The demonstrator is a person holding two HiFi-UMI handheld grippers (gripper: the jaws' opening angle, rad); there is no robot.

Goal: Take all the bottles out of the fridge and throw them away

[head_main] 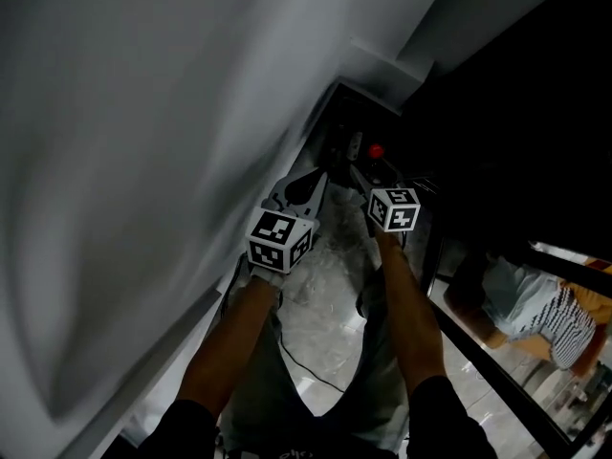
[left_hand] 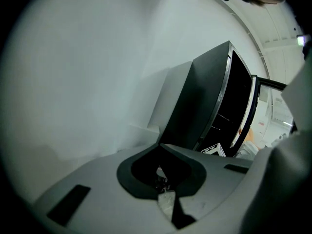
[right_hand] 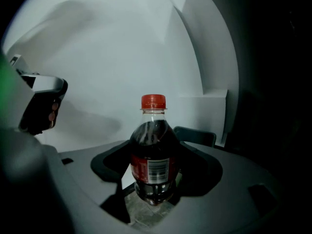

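Clenched round a small cola bottle (right_hand: 152, 162) with the right hand-held gripper (right_hand: 154, 144), jaws pressed against the two sides of its body. Upright, long axis vertical, red cap (right_hand: 153, 102) pointing up and base down toward the tiled floor (right_hand: 146, 212). Red label (right_hand: 148, 168) low on the body, barcode turned toward the gripper's own camera. Filled with dark drink up to the shoulder, clear in the neck above.

Out of the fridge and in the open, before a white wall (right_hand: 122, 57). In the head view, far and right of centre, with little but the cap plain there.

Left hand-held gripper (left_hand: 160, 146) shut tight, tips touching, nothing between them; a sliver of floor seen through the gap behind the tips. Held just left of the right one, the two marker cubes (head_main: 280, 238) near each other but apart.

To the right beyond the left jaws, a black fridge (left_hand: 200, 101), open at its front, too dark inside to tell the contents.

Low at the right of the head view, a person in a striped top (head_main: 550, 323), behind a dark pane.
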